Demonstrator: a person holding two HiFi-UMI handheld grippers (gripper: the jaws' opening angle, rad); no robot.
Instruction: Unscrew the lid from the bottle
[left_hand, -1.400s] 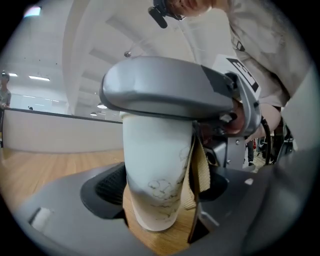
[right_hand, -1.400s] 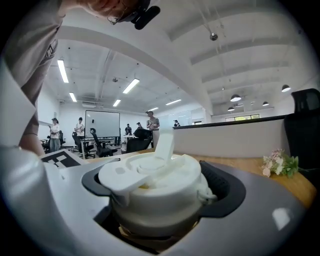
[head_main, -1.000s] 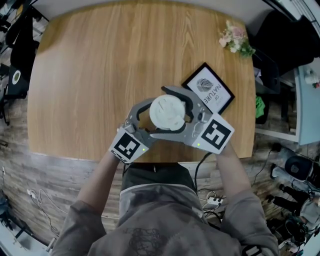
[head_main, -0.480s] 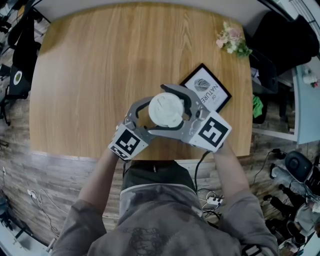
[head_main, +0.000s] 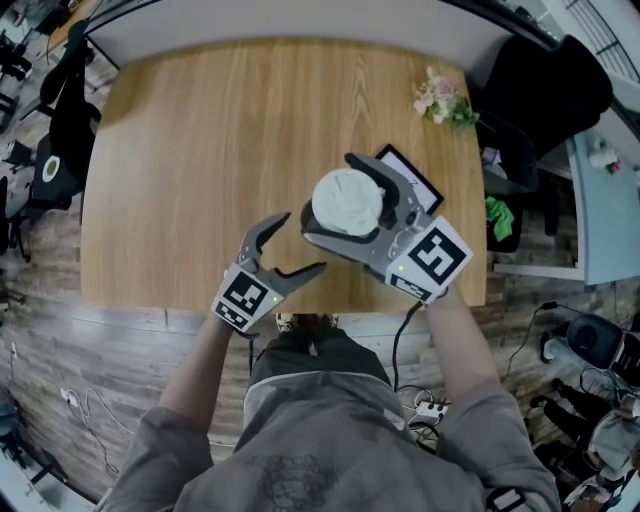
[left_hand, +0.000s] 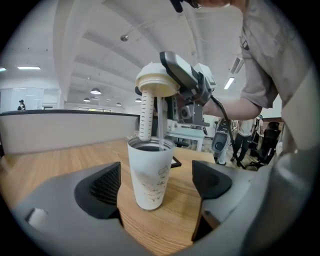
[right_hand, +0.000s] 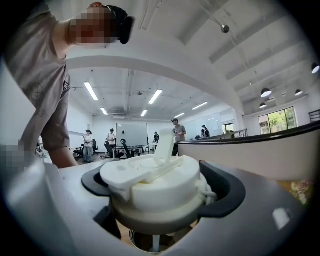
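A white bottle (left_hand: 149, 172) stands upright on the wooden table (head_main: 200, 150), its mouth uncovered. Its white lid (left_hand: 156, 82) hangs just above it, and a ribbed tube under the lid still reaches down into the mouth. My right gripper (head_main: 340, 200) is shut on the lid (right_hand: 155, 187), which hides the bottle in the head view. My left gripper (head_main: 305, 241) sits near the table's front edge. Its jaws are opening; in the left gripper view the bottle stands ahead of the left gripper (left_hand: 159, 180), apart from both pads.
A black picture frame (head_main: 405, 170) lies just behind the right gripper. A small bunch of flowers (head_main: 440, 100) rests at the table's far right corner. The front edge runs right behind my left gripper. Off the right side stands dark furniture (head_main: 545, 80).
My left gripper has let go of the bottle and drawn back towards the front edge, jaws wider. The right gripper has lifted the lid up and a little to the right.
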